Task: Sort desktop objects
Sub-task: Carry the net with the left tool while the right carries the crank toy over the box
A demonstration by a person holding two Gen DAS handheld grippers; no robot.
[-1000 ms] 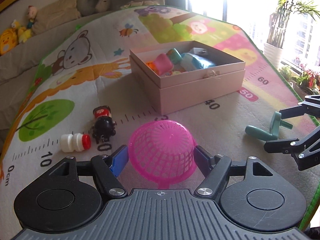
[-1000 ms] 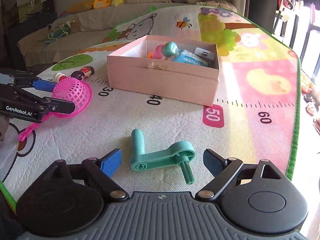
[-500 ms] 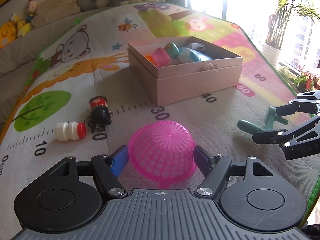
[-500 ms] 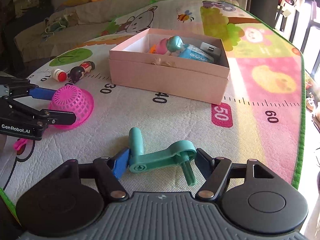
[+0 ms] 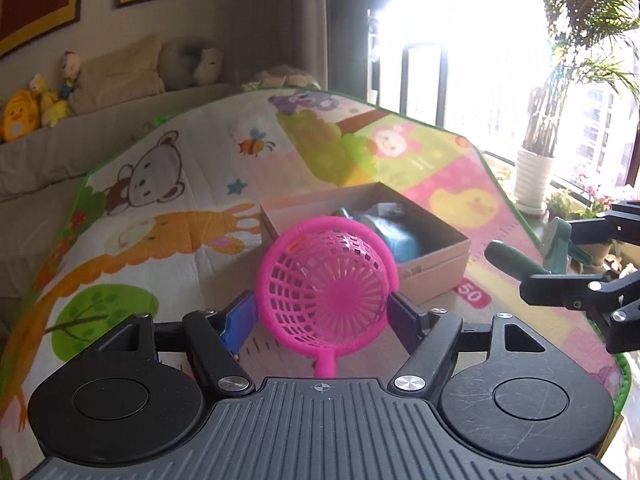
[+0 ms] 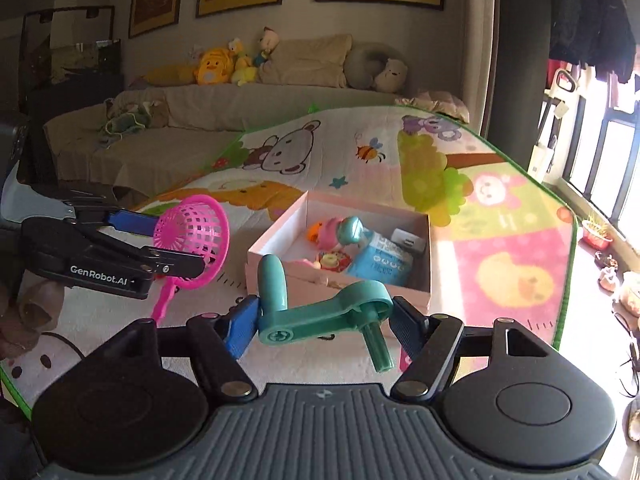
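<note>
A pink mesh basket [image 5: 326,280] with a short handle hangs above the play mat, and my left gripper [image 5: 324,308] is shut on its sides. From the right wrist view the same basket [image 6: 192,236] shows at the left, in the left gripper [image 6: 180,245]. My right gripper [image 6: 326,320] is shut on a teal crank handle [image 6: 324,312], held off the mat. In the left wrist view the crank [image 5: 516,258] and the right gripper [image 5: 548,259] are at the right edge. An open pink box [image 5: 432,268] sits just beyond both grippers.
The box [image 6: 276,232] holds several toys, among them a blue pouch [image 6: 380,260] and a pink toy [image 6: 332,232]. The mat's green edge [image 6: 568,280] runs along the right. A sofa with plush toys [image 6: 212,66] lies behind, and a potted plant [image 5: 534,176] stands by the window.
The right gripper closed on the teal crank and lifted it off the mat. The left gripper rose with the pink basket, which tipped up. Both views now look higher into the room.
</note>
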